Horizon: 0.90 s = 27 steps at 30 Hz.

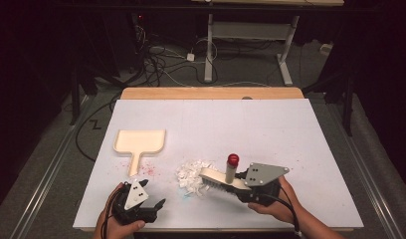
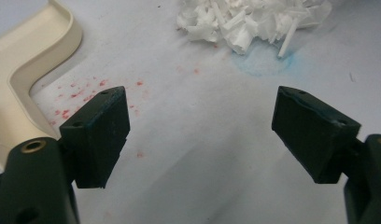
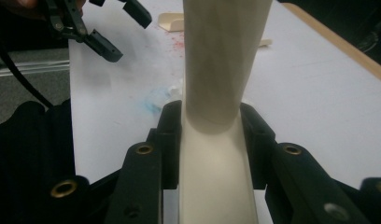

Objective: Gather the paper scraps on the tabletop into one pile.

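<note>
High view, right gripper (image 1: 239, 187): jaws closed on the handle of a cream brush (image 1: 218, 179); the brush head lies against the near right edge of the shred pile.
High view, brush knob (image 1: 233, 160): red, atop an upright post on the brush.
High view, left gripper (image 1: 150, 205): jaws apart, nothing between them; held at the near left edge of the table (image 1: 270, 129), well apart from the brush.
High view, dustpan (image 1: 139, 141): cream, flat on the table left of the pile, handle toward the person; the pan looks bare inside.
High view, paper shreds (image 1: 191, 175): white heap on the table between dustpan and brush.
Left gripper view, fingers (image 2: 97, 135): spread wide, gripping nothing, touching nothing; dustpan handle just beside the left jaw, shreds ahead, red specks (image 2: 81, 93) and a blue smear (image 2: 263, 63) on the table.
Right gripper view, fingers (image 3: 172, 140): pressed against both sides of the brush handle, whose post rises straight ahead.
</note>
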Tool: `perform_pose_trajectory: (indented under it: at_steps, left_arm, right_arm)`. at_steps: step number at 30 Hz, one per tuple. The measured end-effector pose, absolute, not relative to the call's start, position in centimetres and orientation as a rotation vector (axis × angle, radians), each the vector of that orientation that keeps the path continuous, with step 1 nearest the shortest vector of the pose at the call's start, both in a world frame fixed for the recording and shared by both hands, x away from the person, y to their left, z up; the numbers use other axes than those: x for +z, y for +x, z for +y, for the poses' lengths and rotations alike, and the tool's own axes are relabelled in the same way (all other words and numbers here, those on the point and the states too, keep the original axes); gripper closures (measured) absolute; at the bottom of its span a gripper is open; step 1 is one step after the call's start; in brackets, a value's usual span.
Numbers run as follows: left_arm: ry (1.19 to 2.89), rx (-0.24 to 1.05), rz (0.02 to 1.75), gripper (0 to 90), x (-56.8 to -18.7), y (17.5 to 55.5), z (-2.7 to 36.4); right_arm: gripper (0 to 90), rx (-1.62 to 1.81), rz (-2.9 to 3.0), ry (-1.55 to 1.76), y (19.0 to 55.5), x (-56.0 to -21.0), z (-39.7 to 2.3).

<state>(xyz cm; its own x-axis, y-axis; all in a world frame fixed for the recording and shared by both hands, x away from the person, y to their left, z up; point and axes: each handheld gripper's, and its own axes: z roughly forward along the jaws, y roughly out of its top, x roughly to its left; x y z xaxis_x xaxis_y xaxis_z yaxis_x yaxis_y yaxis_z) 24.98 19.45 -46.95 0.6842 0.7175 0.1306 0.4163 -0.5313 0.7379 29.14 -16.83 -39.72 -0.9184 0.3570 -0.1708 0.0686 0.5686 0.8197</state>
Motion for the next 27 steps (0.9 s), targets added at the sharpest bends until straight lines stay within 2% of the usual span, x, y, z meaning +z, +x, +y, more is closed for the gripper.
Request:
perform_pose_trajectory:
  at_steps: [7, 11, 17, 23, 27]
  left_arm:
    - [2.201, 0.559, 0.860, 18.4, -46.9, 25.0, 19.4]
    - [2.204, 0.557, 0.861, 18.4, -46.9, 25.0, 19.3]
    - [2.205, 0.554, 0.856, 18.4, -47.0, 25.1, 19.2]
    - [2.209, 0.552, 0.854, 18.4, -47.0, 25.1, 19.3]
    - [2.204, 0.549, 0.861, 18.4, -47.0, 25.1, 19.4]
  right_arm:
    - [67.5, 1.253, 2.462, 0.403, 28.7, -39.1, -19.6]
    - [67.5, 1.178, 2.473, 0.470, 29.2, -40.0, -20.1]
    - [67.6, 1.100, 2.495, 0.503, 30.6, -42.0, -18.1]
    - [67.6, 1.117, 2.497, 0.428, 31.0, -42.0, -14.8]
    - [67.5, 1.136, 2.491, 0.425, 30.9, -41.4, -14.9]
